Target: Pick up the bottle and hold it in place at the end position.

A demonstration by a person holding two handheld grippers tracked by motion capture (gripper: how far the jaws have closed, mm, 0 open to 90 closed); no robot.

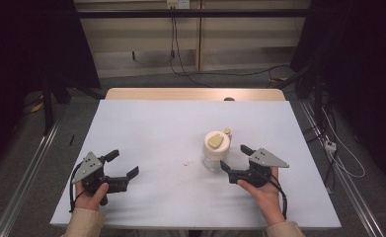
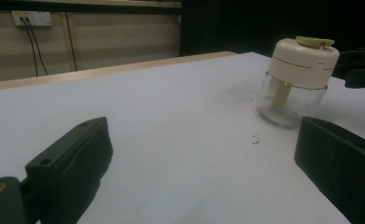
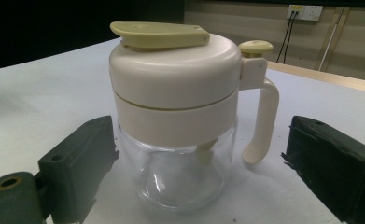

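On my left, the left gripper (image 1: 122,164) rests on the white bench (image 1: 156,133) in my left hand (image 1: 93,192), its jaws spread wide with nothing between them. From the left gripper view those jaws frame bare bench, and the jar (image 2: 298,79) stands well off to the front right, far outside their gap. A few dark specks (image 2: 255,138) lie on the bench between that gripper and the jar.

Moving to the middle, the jar (image 1: 215,149) stands upright on the bench, right of centre. It is a clear glass vessel with a cream plastic top, a pale yellow-green flat tab (image 3: 159,34) lying on the lid, and a cream handle (image 3: 262,119) down one side that ends in a small round yellow-green button. Through the glass I see a cream stem hanging down from the lid; otherwise the vessel looks empty, with nothing pooled at the bottom.

On the right, the right gripper (image 1: 234,158), held in my right hand (image 1: 264,190), sits just beside the jar. Its jaws are wide apart. In the right gripper view the jar (image 3: 178,116) stands in the opening between them, a little ahead of the tips: the glass body is close to the left-hand jaw, the handle faces the right-hand jaw, and neither jaw touches it.
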